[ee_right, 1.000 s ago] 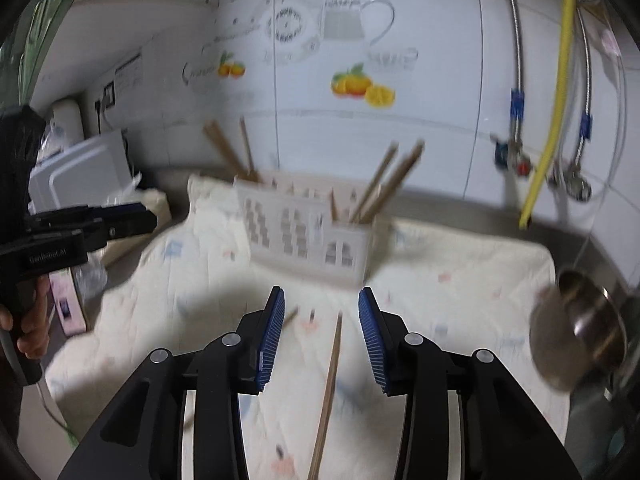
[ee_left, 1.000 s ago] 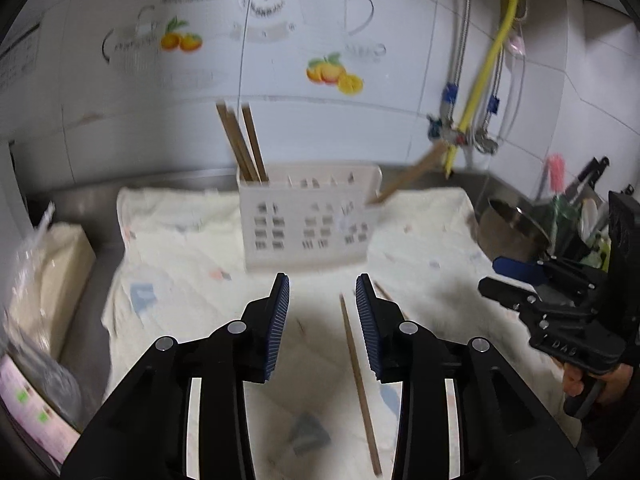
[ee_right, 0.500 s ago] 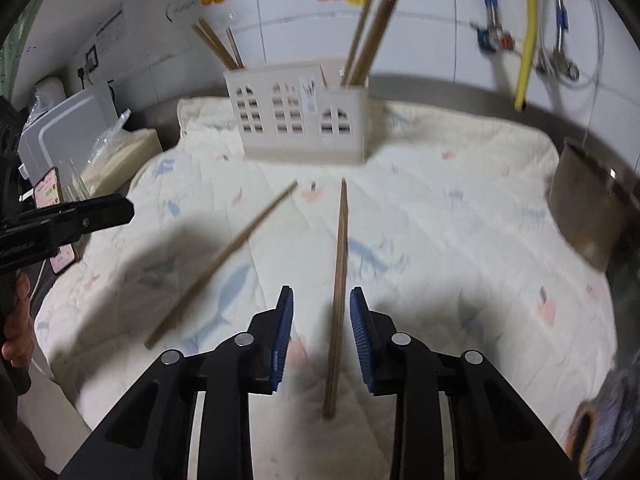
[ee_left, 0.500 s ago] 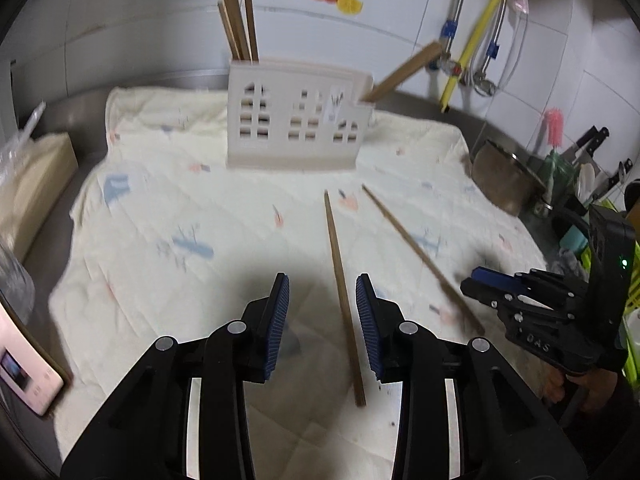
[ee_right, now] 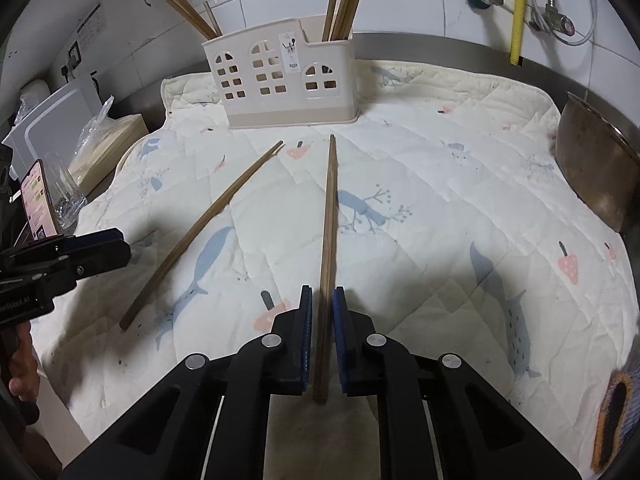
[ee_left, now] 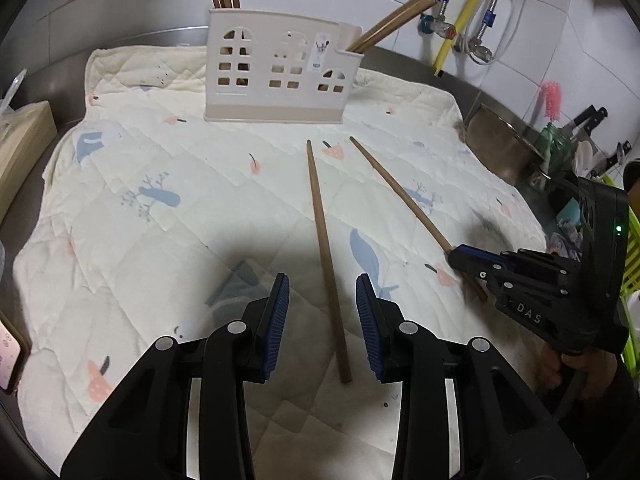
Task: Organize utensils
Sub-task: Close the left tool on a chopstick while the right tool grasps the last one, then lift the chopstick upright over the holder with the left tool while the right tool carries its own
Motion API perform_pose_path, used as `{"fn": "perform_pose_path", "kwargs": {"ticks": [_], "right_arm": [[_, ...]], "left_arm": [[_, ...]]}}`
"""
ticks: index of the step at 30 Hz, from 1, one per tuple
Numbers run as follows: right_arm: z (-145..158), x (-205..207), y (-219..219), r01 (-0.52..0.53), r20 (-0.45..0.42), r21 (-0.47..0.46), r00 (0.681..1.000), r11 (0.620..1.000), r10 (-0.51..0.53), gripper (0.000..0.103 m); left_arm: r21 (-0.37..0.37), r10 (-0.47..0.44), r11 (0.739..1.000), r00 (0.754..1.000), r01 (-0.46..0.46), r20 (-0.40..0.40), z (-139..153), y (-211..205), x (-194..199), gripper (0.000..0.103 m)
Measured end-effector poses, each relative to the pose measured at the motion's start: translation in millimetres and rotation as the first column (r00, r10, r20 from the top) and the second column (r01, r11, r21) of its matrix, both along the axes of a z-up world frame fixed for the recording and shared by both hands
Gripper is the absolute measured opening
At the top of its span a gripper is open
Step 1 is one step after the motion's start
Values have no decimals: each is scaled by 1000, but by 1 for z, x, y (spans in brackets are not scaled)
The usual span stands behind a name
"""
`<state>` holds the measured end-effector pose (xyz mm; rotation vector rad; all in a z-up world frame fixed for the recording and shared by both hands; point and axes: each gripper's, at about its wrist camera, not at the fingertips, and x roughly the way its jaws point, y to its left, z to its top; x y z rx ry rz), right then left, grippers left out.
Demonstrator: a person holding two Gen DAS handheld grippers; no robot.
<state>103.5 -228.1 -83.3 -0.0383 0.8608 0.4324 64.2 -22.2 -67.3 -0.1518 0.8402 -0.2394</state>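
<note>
Two brown chopsticks lie on a quilted cream cloth [ee_left: 132,152] in front of a cream house-shaped utensil holder [ee_left: 276,76] [ee_right: 280,84], which has several chopsticks standing in it. My left gripper [ee_left: 322,308] is low over the cloth and open. The left chopstick [ee_left: 326,248] lies between its pads, untouched. My right gripper [ee_right: 321,300] is closing tight on the right chopstick [ee_right: 330,216], and both blue pads meet its near end. In the left wrist view the right gripper [ee_left: 460,258] sits over that chopstick [ee_left: 400,196]. The left gripper [ee_right: 116,246] shows at the left edge, beside the other chopstick [ee_right: 200,232].
A steel bowl [ee_left: 504,148] [ee_right: 592,168] stands at the cloth's right edge, with knives and a pink brush behind it. A phone [ee_right: 38,204], a glass and a wooden box [ee_left: 20,148] are on the left. Taps and a yellow hose [ee_right: 518,8] hang on the tiled wall.
Both grippers have come down towards the cloth and tipped further downward. The right jaws have narrowed from wide apart onto the chopstick. The left jaws keep the same gap.
</note>
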Motion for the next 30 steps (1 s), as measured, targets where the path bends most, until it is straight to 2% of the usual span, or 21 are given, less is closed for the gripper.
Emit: {"fn": "perform_pose_path", "kwargs": {"ticks": [5, 8, 12, 19, 25, 30], "right_arm": [[-3, 0, 2, 5, -4, -13, 1000, 1000, -5, 8], [-3, 0, 3, 8, -3, -15, 1000, 1000, -8, 8], [-3, 0, 2, 12, 3, -14, 1000, 1000, -12, 7], [-2, -1, 0, 16, 9, -6, 1000, 1000, -16, 7], [9, -3, -3, 26, 36, 1, 999, 1000, -26, 7], [30, -7, -6, 26, 93, 9, 995, 1000, -26, 7]], "left_arm": [[9, -10, 1000, 1000, 10, -11, -6, -6, 5, 34], [18, -21, 1000, 1000, 21, -15, -11, -10, 9, 26], [21, -25, 999, 999, 26, -29, -17, -14, 15, 23], [51, -12, 999, 999, 14, -41, -24, -17, 22, 11], [56, 2, 998, 999, 0, -43, -22, -16, 22, 6], [52, 12, 999, 1000, -11, -13, -5, -9, 18, 6]]}}
